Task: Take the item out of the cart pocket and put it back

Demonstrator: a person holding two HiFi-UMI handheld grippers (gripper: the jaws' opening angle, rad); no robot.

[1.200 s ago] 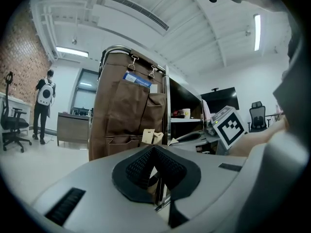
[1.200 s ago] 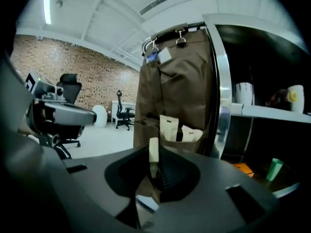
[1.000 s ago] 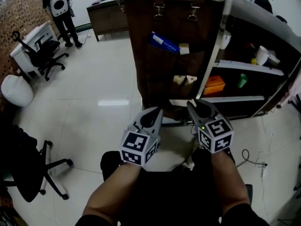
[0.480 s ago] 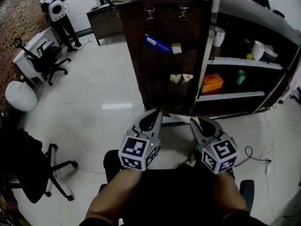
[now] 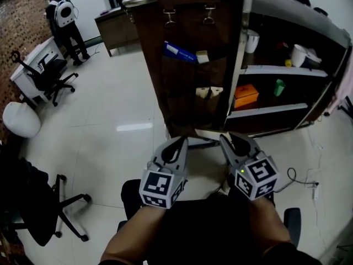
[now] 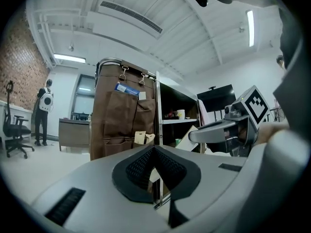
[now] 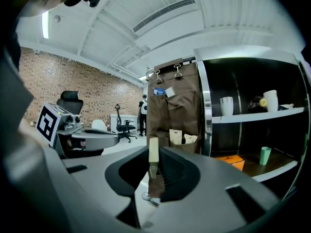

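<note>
A brown fabric organizer hangs on the end of a cart. Its upper pocket holds a blue packet and a small beige tag. A lower pocket holds beige packets. Both grippers hang low in front of the cart and point at it. My left gripper is shut with nothing in it. My right gripper is shut on a thin beige flat item, seen edge-on and sticking up past the pads.
Beside the organizer, the cart's shelves carry an orange box, a green cup and white cups. Office chairs stand at the left, with a person beyond them. A cable lies on the floor at the right.
The head view has shifted, so the cart sits slightly left and higher. Both grippers have sunk a little in the picture. Their jaws look the same.
</note>
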